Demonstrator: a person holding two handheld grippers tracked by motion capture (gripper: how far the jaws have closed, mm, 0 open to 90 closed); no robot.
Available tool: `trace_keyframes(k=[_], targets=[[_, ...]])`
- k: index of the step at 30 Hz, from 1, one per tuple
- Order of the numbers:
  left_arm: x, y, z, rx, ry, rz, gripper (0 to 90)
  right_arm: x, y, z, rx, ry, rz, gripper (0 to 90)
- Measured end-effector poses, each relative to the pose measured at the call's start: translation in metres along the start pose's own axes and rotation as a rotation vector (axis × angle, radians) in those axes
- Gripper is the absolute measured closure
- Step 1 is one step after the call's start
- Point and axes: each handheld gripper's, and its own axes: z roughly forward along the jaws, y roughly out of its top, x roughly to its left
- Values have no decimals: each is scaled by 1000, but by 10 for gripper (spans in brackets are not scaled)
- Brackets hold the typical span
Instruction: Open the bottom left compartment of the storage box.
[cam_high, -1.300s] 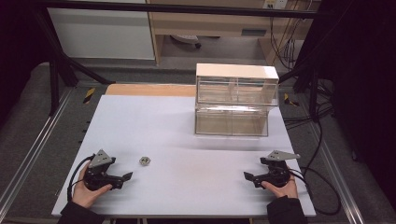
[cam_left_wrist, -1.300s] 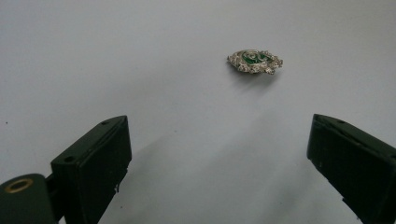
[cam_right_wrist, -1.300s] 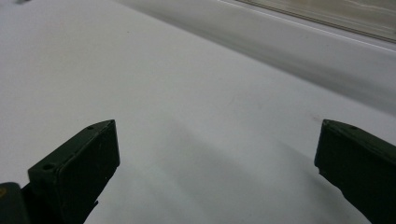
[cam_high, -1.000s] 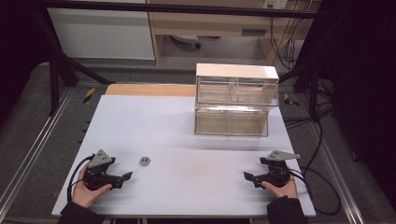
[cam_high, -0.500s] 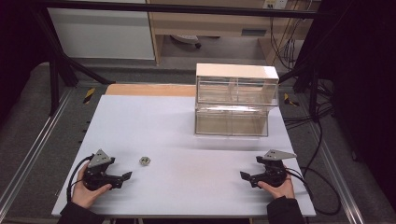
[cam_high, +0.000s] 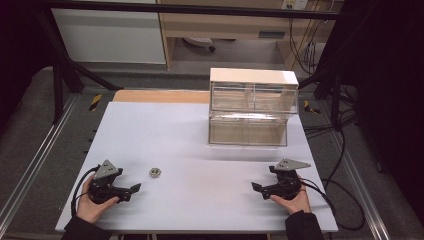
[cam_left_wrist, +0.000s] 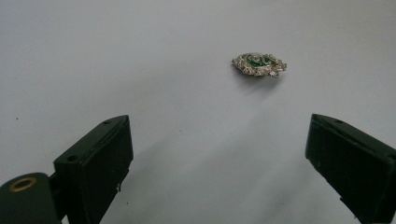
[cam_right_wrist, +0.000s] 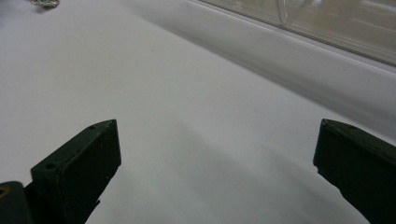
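Observation:
A small silvery piece with green in it (cam_high: 155, 172) lies flat on the white table (cam_high: 200, 145), front left. My left gripper (cam_high: 134, 188) rests in a hand just to its near left, jaws wide open and empty. In the left gripper view the piece (cam_left_wrist: 259, 64) lies ahead of the left gripper (cam_left_wrist: 219, 140), a little right of centre and beyond the jaw tips. My right gripper (cam_high: 256, 186) sits at the front right, held by a hand, pointing left, open and empty. In the right gripper view bare table lies between the jaws of the right gripper (cam_right_wrist: 217, 140).
A clear plastic drawer cabinet (cam_high: 250, 107) with a white top stands at the back right of the table; its base (cam_right_wrist: 327, 23) crosses the right gripper view's upper right. A strip of wood (cam_high: 160, 96) edges the table's far side. Cables trail off the right side.
My right gripper has slid a little to the left along the front of the table. The left gripper and the small piece have stayed put.

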Motion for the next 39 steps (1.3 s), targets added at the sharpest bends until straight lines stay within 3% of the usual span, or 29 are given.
trace_keyframes(k=[9, 28, 39], targets=[[0, 0, 0, -8, 3, -4, 72, 6, 8, 8, 2, -21, -22, 71], [0, 1, -1, -12, 13, -2, 72, 18, 34, 21, -54, -29, -84, 359], [0, 1, -1, -15, 14, 0, 73, 14, 44, 27, -88, -38, -61, 542]])
